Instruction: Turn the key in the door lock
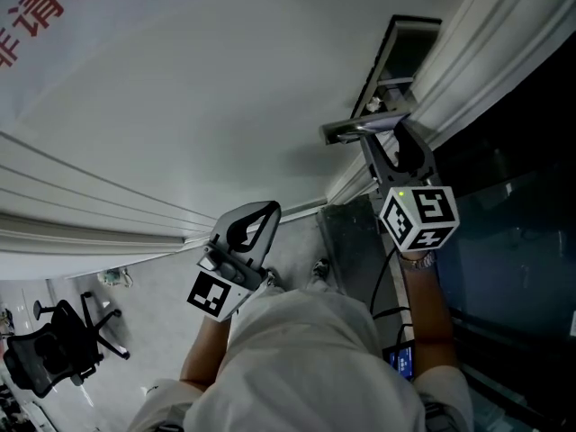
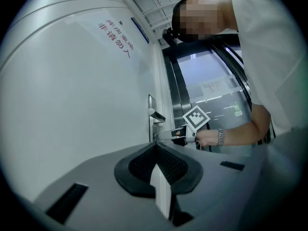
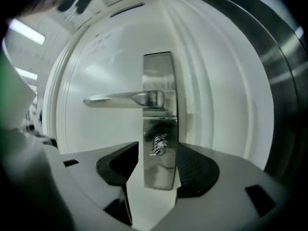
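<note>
Right tongs stand wide, pads either side of the key without touching it (it sits in the lock, below the lever handle). Their steel lock plate lies at the white door's right edge, with dark glass further right. The right forearm reaches out level. Left tongs hover closed and empty, left of the lock.
</note>
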The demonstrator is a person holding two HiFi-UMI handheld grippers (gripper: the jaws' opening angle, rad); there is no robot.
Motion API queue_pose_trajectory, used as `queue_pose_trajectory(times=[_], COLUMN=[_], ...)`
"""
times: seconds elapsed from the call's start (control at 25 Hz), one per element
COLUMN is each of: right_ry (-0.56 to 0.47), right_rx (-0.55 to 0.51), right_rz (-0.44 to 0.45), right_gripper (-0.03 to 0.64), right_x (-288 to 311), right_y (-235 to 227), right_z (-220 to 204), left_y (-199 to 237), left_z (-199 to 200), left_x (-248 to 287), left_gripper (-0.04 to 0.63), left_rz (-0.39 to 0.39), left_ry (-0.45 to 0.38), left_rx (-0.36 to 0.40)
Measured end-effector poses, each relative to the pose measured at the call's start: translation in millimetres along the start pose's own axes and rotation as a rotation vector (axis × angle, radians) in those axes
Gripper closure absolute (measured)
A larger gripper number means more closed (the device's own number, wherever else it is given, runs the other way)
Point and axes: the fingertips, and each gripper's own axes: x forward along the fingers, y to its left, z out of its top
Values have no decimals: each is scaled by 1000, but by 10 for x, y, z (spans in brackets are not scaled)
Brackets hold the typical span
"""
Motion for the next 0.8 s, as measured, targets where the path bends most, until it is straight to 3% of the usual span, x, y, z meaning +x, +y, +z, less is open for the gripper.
queue_pose_trajectory(times=[0.12,0.32,0.4,0.6,0.64,0.8], right_ry=[63,142,161,174,176,169], right_rx=[-376,-864,-1004,-1197,-1207,-1175], right_rz=[-57,-178,-199,-234,-243,-256], right_gripper=[405,407,407,439,491,502], right_x=[10,55,83,125,122,125], right_y=[77,57,73,101,98,87], right_z=[-33,-70,-86,-90,-86,-77], left_y=[-17,-6,1,-7,-12,-15], left_z=[-4,-26,-30,-38,-36,-22], left_x=[10,-3,-4,3,3,8], left_gripper=[586,586,586,586,586,586], left_rz=[-5,0,3,3,2,-1], left_ry=[2,5,4,7,8,5], left_rx=[-3,-10,-12,-14,-15,-10])
